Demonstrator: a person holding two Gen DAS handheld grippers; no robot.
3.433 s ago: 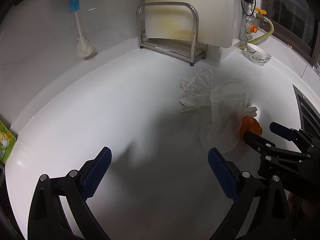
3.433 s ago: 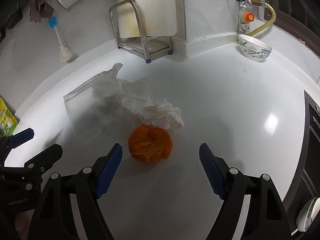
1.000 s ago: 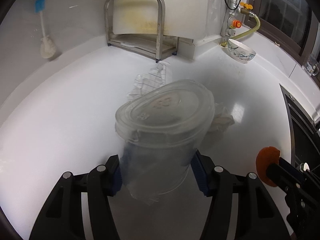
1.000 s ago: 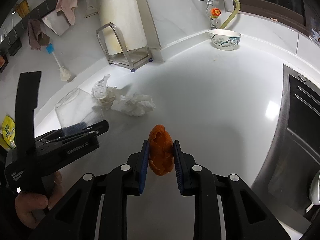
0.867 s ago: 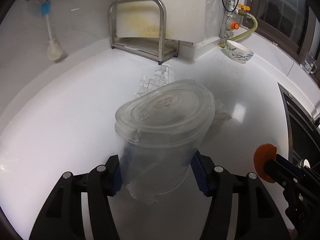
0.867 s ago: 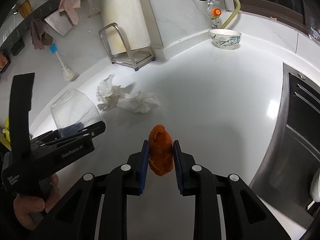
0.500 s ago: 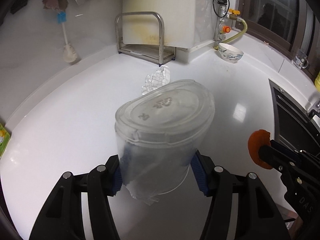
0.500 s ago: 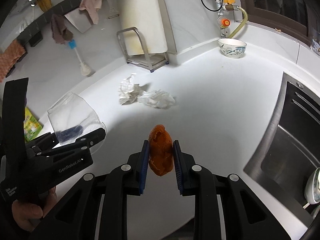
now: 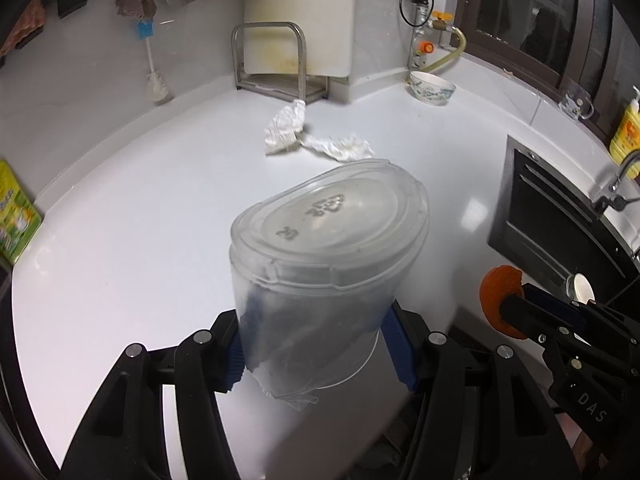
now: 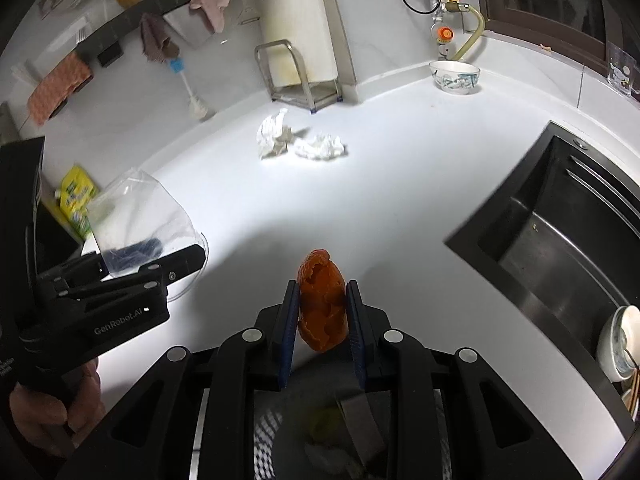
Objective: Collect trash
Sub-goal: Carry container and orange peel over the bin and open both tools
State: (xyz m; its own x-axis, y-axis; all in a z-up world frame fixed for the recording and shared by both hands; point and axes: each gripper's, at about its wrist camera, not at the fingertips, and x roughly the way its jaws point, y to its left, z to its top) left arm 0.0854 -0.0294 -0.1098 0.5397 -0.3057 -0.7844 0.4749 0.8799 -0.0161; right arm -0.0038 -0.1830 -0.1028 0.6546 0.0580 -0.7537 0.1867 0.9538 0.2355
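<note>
My left gripper (image 9: 316, 344) is shut on a clear plastic cup (image 9: 324, 248), squeezed oval, held bottom-forward above the white counter (image 9: 140, 208). The cup also shows in the right wrist view (image 10: 140, 216). My right gripper (image 10: 322, 312) is shut on an orange peel (image 10: 322, 300), lifted above the counter's front edge; the peel shows in the left wrist view (image 9: 500, 294). Two crumpled white tissues (image 9: 316, 136) lie on the counter toward the back, also in the right wrist view (image 10: 300, 140). Below my right gripper is a bin with trash (image 10: 328, 428).
A steel rack (image 9: 272, 64) with a cutting board stands at the back wall. A patterned bowl (image 9: 432, 86) sits near the gas valve. A dark sink (image 10: 560, 220) lies to the right. A brush (image 9: 154, 76) leans at the back left. A green packet (image 9: 16, 208) lies at the left.
Both grippers closed on their items, the cup and the peel, lifted them and have pulled back from the counter. The tissues look farther away and the bin has come into view.
</note>
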